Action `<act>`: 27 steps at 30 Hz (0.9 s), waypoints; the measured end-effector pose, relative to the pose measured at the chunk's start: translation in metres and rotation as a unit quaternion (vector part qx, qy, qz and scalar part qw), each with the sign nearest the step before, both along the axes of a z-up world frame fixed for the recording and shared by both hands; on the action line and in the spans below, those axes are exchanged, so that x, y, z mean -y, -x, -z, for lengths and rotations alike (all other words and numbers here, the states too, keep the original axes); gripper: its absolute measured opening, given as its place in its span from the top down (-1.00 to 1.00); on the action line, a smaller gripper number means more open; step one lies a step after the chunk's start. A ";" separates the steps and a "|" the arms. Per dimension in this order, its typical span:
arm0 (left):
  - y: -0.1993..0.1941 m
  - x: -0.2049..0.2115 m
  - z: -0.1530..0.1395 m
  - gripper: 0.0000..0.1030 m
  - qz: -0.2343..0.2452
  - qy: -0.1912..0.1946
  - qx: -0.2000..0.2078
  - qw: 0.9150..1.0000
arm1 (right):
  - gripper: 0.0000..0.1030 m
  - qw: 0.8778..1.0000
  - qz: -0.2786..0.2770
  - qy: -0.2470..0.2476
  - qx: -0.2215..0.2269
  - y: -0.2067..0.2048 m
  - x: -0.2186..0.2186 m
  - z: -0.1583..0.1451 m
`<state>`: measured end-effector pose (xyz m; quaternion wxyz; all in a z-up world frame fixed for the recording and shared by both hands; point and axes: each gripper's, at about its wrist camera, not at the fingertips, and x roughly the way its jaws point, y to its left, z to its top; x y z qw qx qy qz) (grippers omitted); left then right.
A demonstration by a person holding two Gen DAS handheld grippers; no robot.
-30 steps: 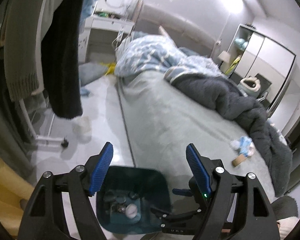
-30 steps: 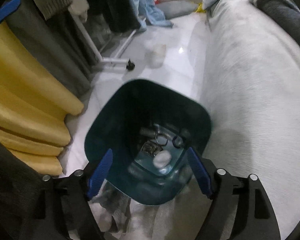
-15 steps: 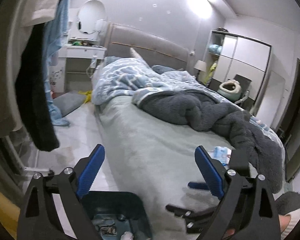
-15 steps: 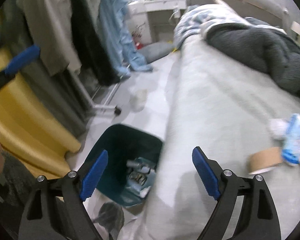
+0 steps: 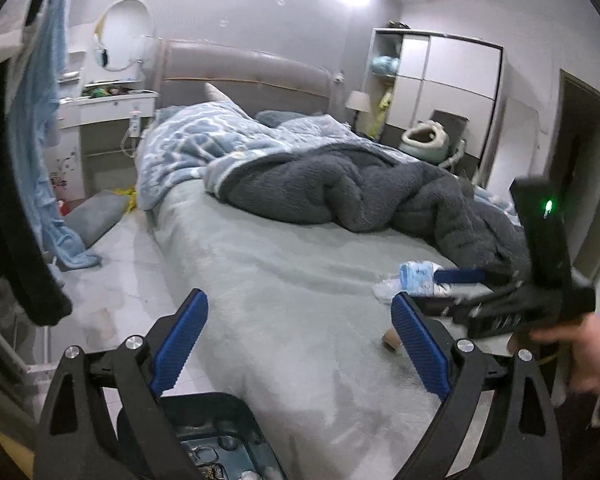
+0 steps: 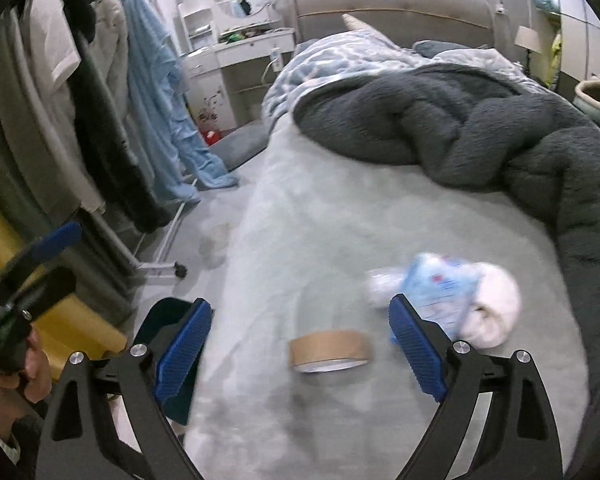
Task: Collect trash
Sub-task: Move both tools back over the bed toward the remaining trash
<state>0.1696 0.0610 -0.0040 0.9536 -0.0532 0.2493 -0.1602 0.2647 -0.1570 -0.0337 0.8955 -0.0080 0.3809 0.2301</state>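
A pale bed [image 6: 320, 248] is seen ahead of the right gripper [image 6: 300, 344], whose jaws are spread and empty. A dark bin [image 6: 162, 320], already partly filled, is placed at its left. A tape roll [image 6: 330, 350] between its fingers and wrappers [image 6: 444, 296] just right remain uncollected. The left gripper [image 5: 300, 340] is likewise held apart.

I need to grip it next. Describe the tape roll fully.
The tape roll is a brown ring with a pale inner edge, apparently paper or plastic tape. It lies tilted on the grey-green bed cover, left of the blue-and-white wrappers without touching them, between the open right gripper's fingers but ungripped.
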 end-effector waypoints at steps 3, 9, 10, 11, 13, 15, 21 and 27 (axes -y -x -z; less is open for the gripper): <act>-0.009 0.009 0.003 -0.83 0.028 0.011 -0.007 1.000 | -0.80 1.000 0.020 0.001 0.003 -0.009 0.020 -0.007; -0.026 0.044 0.016 -0.83 0.084 -0.015 -0.018 0.996 | -0.82 0.998 0.059 -0.003 0.008 -0.028 0.056 -0.005; -0.029 0.048 0.020 -0.83 0.089 -0.019 -0.022 0.996 | -0.82 0.998 0.067 -0.013 0.003 -0.029 0.062 -0.002; -0.032 0.054 0.026 -0.83 0.096 -0.023 -0.027 0.995 | -0.82 0.997 0.074 -0.028 0.001 -0.030 0.067 0.001; -0.038 0.065 0.035 -0.83 0.107 -0.029 -0.037 0.993 | -0.82 0.996 0.080 -0.041 -0.006 -0.032 0.073 0.005; -0.042 0.076 0.042 -0.82 0.119 -0.034 -0.045 0.991 | -0.82 0.996 0.078 -0.049 -0.013 -0.032 0.072 0.011; -0.053 0.110 0.071 -0.69 0.161 -0.069 -0.068 0.982 | -0.82 0.996 0.068 -0.048 -0.027 -0.034 0.072 0.028; -0.066 0.131 0.090 -0.49 0.180 -0.053 -0.085 0.979 | -0.82 0.996 0.066 -0.056 -0.027 -0.036 0.082 0.034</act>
